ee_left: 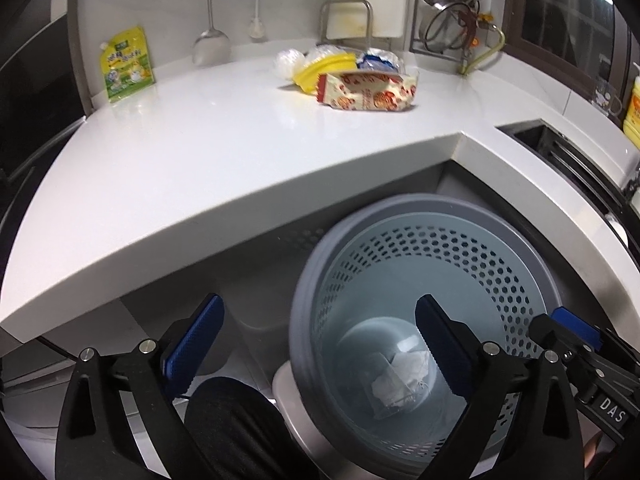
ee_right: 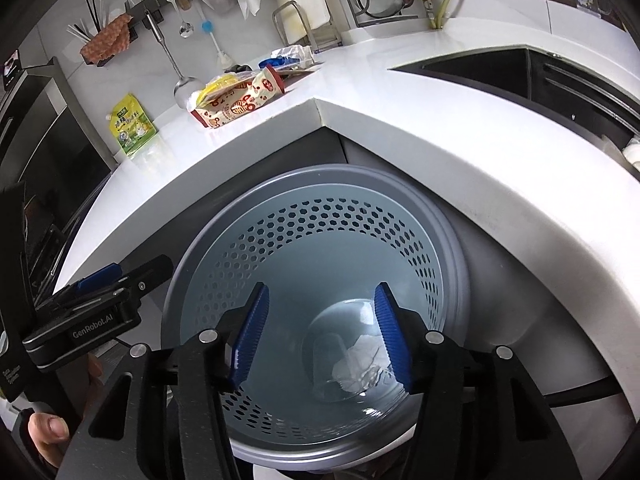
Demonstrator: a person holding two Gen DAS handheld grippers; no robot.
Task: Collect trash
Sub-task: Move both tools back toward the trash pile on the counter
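A grey perforated trash bin [ee_left: 400, 216] stands on the floor in the counter's inner corner; it also shows in the right wrist view [ee_right: 320, 184]. Crumpled white wrapper trash [ee_left: 400, 384] lies at its bottom, also seen in the right wrist view [ee_right: 360, 364]. More trash lies on the white counter [ee_left: 200, 152]: a red-and-cream snack wrapper [ee_left: 368, 92], a yellow wrapper [ee_left: 320, 68], a blue-white wrapper [ee_left: 376, 60] and clear plastic [ee_left: 288, 62]. My left gripper [ee_left: 320, 344] is open and empty above the bin's left rim. My right gripper [ee_right: 320, 340] is open and empty over the bin.
A yellow-green pouch [ee_left: 126, 64] leans on the back wall. Utensils hang above it. A cutting-board holder [ee_left: 348, 20] and a dish rack [ee_left: 456, 8] stand at the back. A sink [ee_right: 500, 68] lies to the right. A dark slipper [ee_left: 236, 420] is on the floor.
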